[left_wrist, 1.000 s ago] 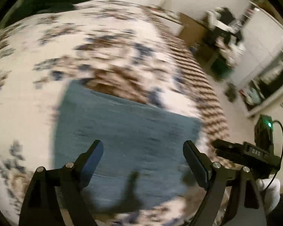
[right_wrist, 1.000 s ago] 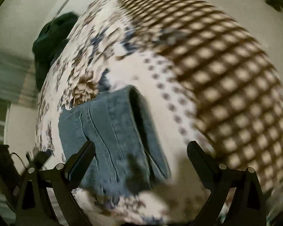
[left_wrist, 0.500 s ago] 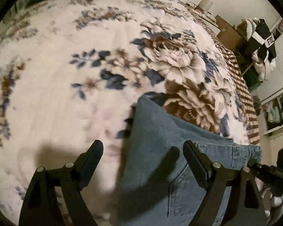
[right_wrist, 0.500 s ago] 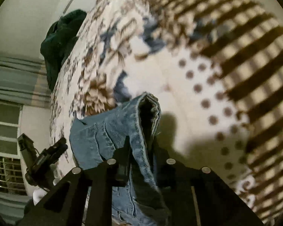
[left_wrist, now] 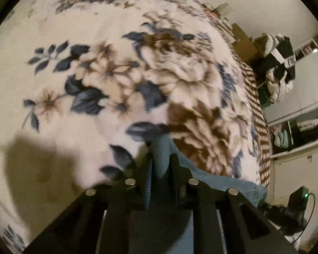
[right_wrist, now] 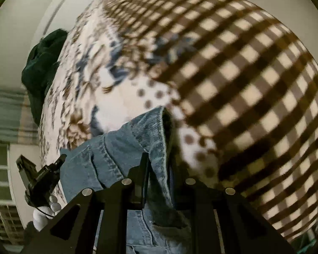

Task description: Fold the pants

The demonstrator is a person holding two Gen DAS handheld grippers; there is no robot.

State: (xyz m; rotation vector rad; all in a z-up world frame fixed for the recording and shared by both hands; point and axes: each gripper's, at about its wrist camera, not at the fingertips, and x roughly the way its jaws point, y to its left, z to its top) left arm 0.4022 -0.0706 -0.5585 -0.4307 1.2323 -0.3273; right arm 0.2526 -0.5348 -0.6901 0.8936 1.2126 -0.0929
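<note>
1. Blue denim pants (right_wrist: 125,148): lying on the cream floral fleece blanket (left_wrist: 78,42) beside its brown checked border (right_wrist: 254,74).
2. Left gripper (left_wrist: 160,158): clamped on a pants edge.
3. Right gripper (right_wrist: 159,163): clamped on the stitched hem.

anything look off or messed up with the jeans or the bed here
Nothing stands out. The left gripper and right gripper are each shut on an edge of the jeans, which look intact, over the floral blanket. A dark green garment sits bunched at the bed's far end.
</note>
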